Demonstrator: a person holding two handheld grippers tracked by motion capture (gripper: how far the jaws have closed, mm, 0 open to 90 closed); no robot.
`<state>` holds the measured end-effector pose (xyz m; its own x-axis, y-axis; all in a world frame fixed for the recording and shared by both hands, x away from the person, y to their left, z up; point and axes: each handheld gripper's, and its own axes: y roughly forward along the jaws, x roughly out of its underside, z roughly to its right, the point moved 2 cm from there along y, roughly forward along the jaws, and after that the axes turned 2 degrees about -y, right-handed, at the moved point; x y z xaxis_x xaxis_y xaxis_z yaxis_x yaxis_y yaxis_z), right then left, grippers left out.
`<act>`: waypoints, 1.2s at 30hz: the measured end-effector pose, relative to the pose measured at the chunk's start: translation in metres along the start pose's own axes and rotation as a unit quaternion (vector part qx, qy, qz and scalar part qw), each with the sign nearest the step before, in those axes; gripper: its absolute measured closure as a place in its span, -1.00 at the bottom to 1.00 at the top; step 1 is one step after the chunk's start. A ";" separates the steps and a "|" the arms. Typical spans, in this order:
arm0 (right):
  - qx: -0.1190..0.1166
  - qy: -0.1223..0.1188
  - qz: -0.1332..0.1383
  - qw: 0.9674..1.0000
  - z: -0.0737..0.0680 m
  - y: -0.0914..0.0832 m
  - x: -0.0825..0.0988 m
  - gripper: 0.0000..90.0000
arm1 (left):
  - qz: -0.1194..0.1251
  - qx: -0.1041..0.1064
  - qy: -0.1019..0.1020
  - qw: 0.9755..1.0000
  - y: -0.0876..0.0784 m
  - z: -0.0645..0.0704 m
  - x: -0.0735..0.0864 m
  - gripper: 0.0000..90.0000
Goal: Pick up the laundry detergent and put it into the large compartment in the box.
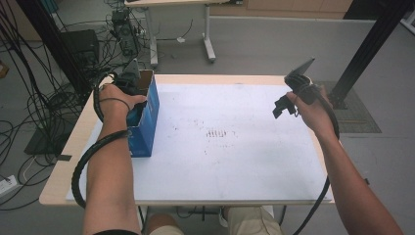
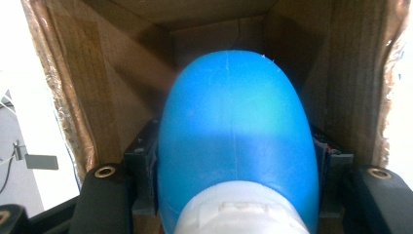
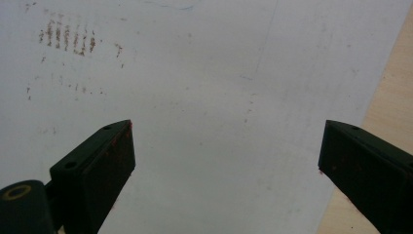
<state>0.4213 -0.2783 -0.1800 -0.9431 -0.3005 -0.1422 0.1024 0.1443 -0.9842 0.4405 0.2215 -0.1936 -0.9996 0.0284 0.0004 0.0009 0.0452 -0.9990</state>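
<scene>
A blue rounded bottle (image 2: 234,131) with a white cap (image 2: 241,212) sits between the jaws of my left gripper (image 2: 236,161), which is shut on it. The bottle points into an open box with brown cardboard walls (image 2: 122,73) inside. In the high view the box (image 1: 147,129) is blue outside and stands at the table's left edge, with my left gripper (image 1: 129,78) over its open top. My right gripper (image 1: 282,106) hovers over the right side of the white sheet (image 3: 204,73); in the right gripper view it (image 3: 226,151) is open, with nothing between the jaws.
The white sheet (image 1: 235,156) covers most of the wooden table (image 1: 61,171) and bears small dark marks (image 1: 215,133) near its middle. Cables (image 1: 44,98) lie on the floor at the left. A black post (image 1: 372,44) stands at the back right, another table's legs (image 1: 209,34) behind.
</scene>
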 end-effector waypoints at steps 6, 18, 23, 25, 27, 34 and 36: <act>-0.001 -0.002 -0.001 1.000 0.000 0.001 0.000 -0.86 | 0.001 -0.001 0.000 1.000 0.000 0.000 0.000 -0.17; -0.001 -0.002 0.001 1.000 0.001 -0.001 0.001 -0.86 | 0.001 -0.003 0.001 1.000 0.000 0.002 0.000 -0.17; -0.001 -0.003 0.001 1.000 0.001 0.001 0.001 -0.86 | 0.001 -0.004 0.002 1.000 0.000 0.002 0.000 -0.17; -0.002 -0.002 0.000 1.000 0.001 0.001 0.001 -0.86 | 0.001 -0.003 0.001 1.000 0.000 0.003 0.000 -0.17; -0.003 -0.001 -0.001 1.000 0.000 0.002 0.001 -0.86 | 0.001 -0.004 0.002 1.000 0.000 0.003 0.000 -0.17; -0.001 -0.003 0.002 1.000 0.001 0.000 0.001 -0.86 | 0.003 -0.004 0.001 1.000 0.000 0.003 0.001 -0.17; -0.001 -0.002 0.002 1.000 0.001 0.000 0.001 -0.86 | 0.003 -0.004 0.001 1.000 0.000 0.003 0.001 -0.17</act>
<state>0.4203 -0.2793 -0.1801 -0.9413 -0.3038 -0.1468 0.1060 0.1470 -0.9834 0.4396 0.2184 -0.1941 -0.9995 0.0312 -0.0052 0.0069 0.0533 -0.9986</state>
